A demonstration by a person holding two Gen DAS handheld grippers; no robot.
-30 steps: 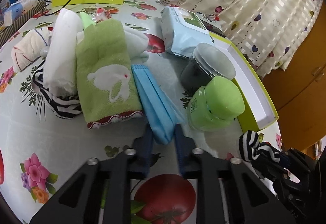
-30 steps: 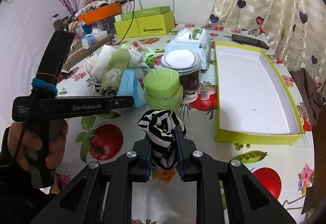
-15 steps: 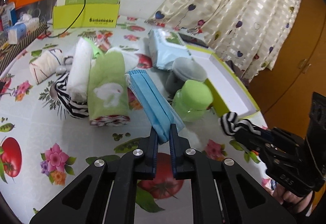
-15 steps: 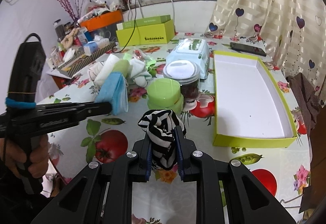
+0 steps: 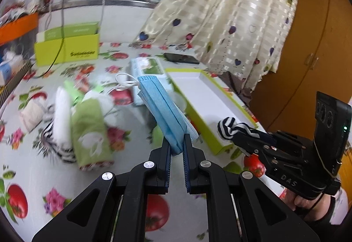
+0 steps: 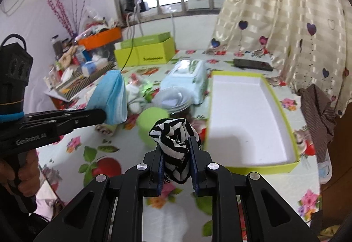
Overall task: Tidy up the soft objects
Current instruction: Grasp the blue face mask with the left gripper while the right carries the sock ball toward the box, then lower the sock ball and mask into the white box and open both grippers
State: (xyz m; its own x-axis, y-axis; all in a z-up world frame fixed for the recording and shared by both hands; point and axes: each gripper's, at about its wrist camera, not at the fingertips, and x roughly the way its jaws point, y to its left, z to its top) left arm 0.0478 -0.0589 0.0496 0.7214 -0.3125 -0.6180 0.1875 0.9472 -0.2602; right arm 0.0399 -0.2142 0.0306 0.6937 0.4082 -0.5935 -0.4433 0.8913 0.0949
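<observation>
The left gripper [image 5: 176,149] pinches a folded blue face mask [image 5: 162,109], lifted above the surface [image 5: 39,167]. The right gripper [image 6: 176,160] grips a striped sock [image 6: 176,138] beside the yellow-green tray [image 6: 283,167] (its white floor bare). Other cloths [image 5: 90,132] lie piled on the surface.

Floral tabletop [image 6: 105,178]; green jar [image 6: 151,123] beside clear-lidded jar [image 6: 173,98], wipes pack [image 6: 187,79] behind; black phone [image 6: 253,64] near heart-print curtain [image 6: 286,10].
</observation>
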